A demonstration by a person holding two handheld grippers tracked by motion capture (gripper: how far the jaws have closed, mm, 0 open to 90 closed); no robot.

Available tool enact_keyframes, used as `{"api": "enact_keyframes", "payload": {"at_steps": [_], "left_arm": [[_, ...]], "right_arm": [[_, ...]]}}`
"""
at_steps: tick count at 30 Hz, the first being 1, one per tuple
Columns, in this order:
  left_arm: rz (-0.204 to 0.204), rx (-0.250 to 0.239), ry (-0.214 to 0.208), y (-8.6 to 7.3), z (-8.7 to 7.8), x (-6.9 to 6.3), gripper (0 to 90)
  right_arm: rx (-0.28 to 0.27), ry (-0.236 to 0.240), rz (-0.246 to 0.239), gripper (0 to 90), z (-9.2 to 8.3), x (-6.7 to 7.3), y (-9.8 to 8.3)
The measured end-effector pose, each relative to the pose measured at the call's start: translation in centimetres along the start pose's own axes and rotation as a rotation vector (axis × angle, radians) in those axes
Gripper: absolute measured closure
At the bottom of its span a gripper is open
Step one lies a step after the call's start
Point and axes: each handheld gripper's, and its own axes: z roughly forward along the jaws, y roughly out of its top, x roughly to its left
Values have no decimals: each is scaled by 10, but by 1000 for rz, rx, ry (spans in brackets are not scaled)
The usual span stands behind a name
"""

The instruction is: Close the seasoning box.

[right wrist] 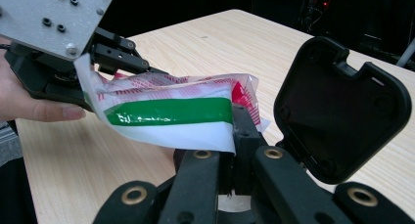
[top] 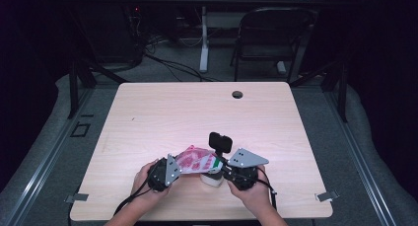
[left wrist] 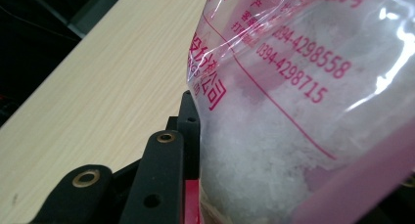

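While it hangs just above the surface point(top: 162, 112) near its front edge, the plastic bag point(top: 196, 160) is gripped at both ends, left tongs point(top: 173, 168) and right tongs point(right wrist: 234, 136) each clamped on it.

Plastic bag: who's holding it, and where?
Both. Right gripper pinches the plastic bag at its green-striped end; left gripper clamps the opposite end.

A pale wooden table point(top: 162, 117) bears a white container point(top: 212, 180) near its front edge
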Motion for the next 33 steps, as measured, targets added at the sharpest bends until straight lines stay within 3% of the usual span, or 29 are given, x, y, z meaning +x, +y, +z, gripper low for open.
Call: {"api": "enact_keyframes", "payload": {"at_steps": [9,18,33], "left_arm": [[-19,11,-32,-2,5,-2,722],[-65,16,-72,-5,10,-2,721],[-75,21,-82,-6,14,-4,720]], "right_arm": [[-2,6,0,900,2,2,0],[1,9,-6,900,4,3,1],[-2,15,-6,900,5,4,1]]}}
